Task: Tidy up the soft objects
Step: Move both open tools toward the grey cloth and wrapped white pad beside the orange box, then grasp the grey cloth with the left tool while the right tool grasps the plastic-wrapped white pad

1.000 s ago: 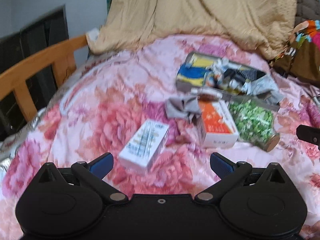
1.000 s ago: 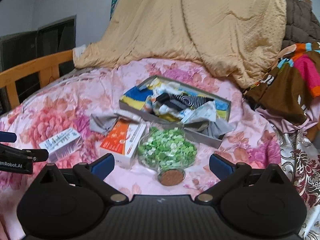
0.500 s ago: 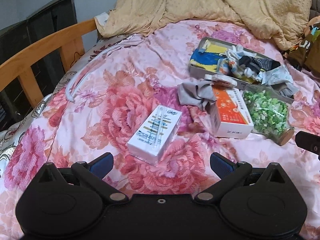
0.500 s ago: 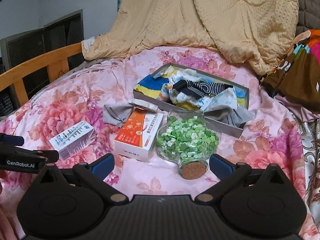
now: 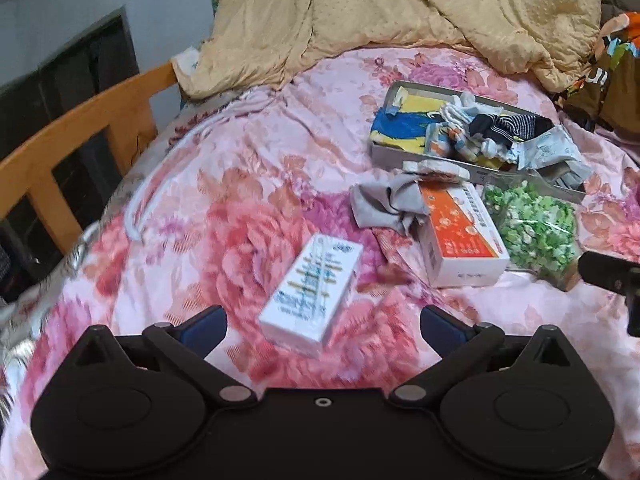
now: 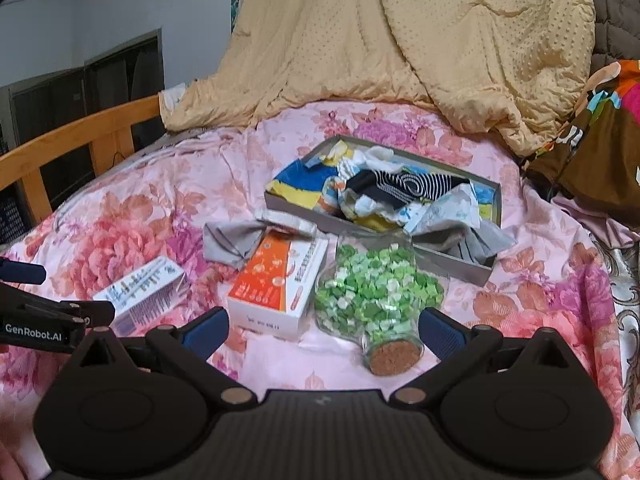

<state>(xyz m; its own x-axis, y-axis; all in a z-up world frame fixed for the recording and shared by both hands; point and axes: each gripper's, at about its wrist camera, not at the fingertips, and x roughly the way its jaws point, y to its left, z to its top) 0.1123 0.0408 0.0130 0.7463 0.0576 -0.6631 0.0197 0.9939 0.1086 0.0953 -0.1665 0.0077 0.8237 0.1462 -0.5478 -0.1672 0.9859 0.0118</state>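
Observation:
A grey cloth [image 5: 384, 204] [image 6: 230, 242] lies crumpled on the pink floral bedspread, touching the orange-and-white carton [image 5: 460, 236] [image 6: 280, 284]. Behind them a shallow grey box [image 5: 400, 156] [image 6: 460, 266] holds several socks and cloths, striped, blue and yellow. My left gripper [image 5: 322, 324] is open and empty, hovering just before a white carton [image 5: 314, 292] [image 6: 140, 290]. My right gripper [image 6: 324, 330] is open and empty too, low over the bed in front of a corked jar of green bits [image 6: 376, 296] [image 5: 536, 232].
A beige blanket [image 6: 400, 48] is heaped at the head of the bed. A wooden bed rail [image 5: 80, 128] runs along the left edge. Colourful bags [image 6: 600, 136] sit at the right. Bare bedspread [image 5: 224, 184] lies left of the objects.
Both grippers have drawn nearer to the objects; the white carton now sits just ahead of my left fingers and the jar closer to my right. Both stay open.

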